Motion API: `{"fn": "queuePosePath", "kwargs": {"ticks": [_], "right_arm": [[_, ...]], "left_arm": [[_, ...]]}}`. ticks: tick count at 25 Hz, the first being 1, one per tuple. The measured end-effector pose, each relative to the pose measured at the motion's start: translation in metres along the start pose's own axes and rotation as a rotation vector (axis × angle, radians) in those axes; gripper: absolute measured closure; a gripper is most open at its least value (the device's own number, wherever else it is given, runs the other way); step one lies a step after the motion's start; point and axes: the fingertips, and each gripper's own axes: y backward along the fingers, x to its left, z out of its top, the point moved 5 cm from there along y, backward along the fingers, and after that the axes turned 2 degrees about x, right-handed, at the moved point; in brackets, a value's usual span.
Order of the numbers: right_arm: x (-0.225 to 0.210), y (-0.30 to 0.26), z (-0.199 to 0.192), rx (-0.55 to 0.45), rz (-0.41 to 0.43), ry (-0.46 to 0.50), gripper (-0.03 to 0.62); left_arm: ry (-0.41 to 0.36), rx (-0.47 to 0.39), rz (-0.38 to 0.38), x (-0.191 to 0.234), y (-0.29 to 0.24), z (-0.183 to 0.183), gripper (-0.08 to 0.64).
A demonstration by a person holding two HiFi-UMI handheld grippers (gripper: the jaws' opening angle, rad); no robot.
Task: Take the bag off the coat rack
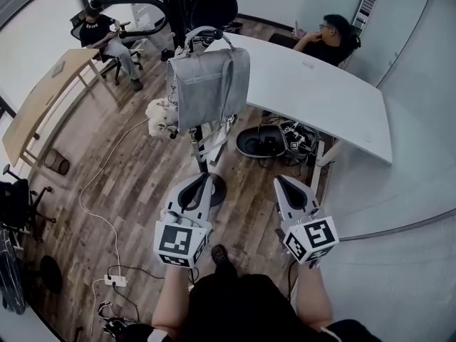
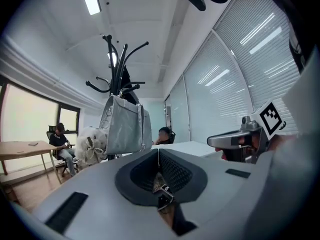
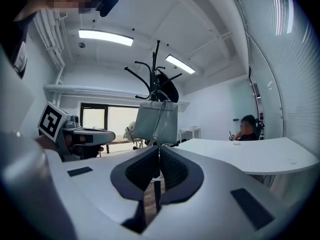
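At the far left of the head view stands a wooden desk (image 1: 39, 109), with a seated person (image 1: 103, 34) just beyond it; nearer the middle a fluffy white bag (image 1: 160, 116) hangs low on the coat rack (image 1: 174, 9), touching the lower left edge of the grey handbag (image 1: 210, 84).

The handbag hangs high on the rack by its top handle (image 1: 206, 35), which is looped over a hook; its flap faces the person and a long strap (image 1: 206, 144) dangles below it.

The left gripper (image 1: 203, 178) is held low, well short of the bag, with its jaws pressed together on nothing; its own view shows the handbag (image 2: 125, 126) ahead and above; the right gripper (image 1: 280, 180) sits beside it, jaws likewise together and empty, pointing at the handbag (image 3: 156, 121) under the rack's arms (image 3: 157, 69).

To the right lies a white table (image 1: 335, 98), with another person (image 1: 331, 38) seated at its far side.

The bag looks like smooth, semi-stiff faux leather; it probably keeps its shape, weighs little, and may slip in a pinch on its flat side. The handle loop looks the best hold: raise it clear of the hook, then draw it away. The dangling strap could snag the white bag or a lower arm; the rack may rock.
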Motion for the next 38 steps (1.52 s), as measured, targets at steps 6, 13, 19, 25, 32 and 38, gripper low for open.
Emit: {"fn": "queuePosePath", "kwargs": {"ticks": [6, 13, 19, 25, 32, 38], "right_arm": [[0.011, -0.034, 0.001, 0.016, 0.015, -0.021, 0.561], [0.005, -0.075, 0.010, 0.019, 0.035, 0.007, 0.561], [-0.013, -0.110, 0.026, -0.013, 0.115, 0.003, 0.560], [-0.048, -0.147, 0.044, -0.014, 0.198, -0.003, 0.480], [-0.070, -0.193, 0.064, -0.033, 0.420, 0.031, 0.353], [-0.068, -0.221, 0.066, -0.027, 0.619, 0.087, 0.311]], "left_arm": [[-0.034, 0.013, -0.011, 0.024, -0.004, 0.005, 0.545], [-0.027, 0.020, 0.047, 0.049, -0.005, 0.013, 0.543], [-0.027, -0.019, 0.146, 0.074, -0.024, 0.025, 0.543], [-0.013, -0.094, 0.256, 0.093, -0.044, 0.047, 0.540], [-0.024, -0.092, 0.359, 0.099, -0.069, 0.063, 0.370], [-0.016, -0.066, 0.358, 0.104, -0.084, 0.063, 0.302]]}}
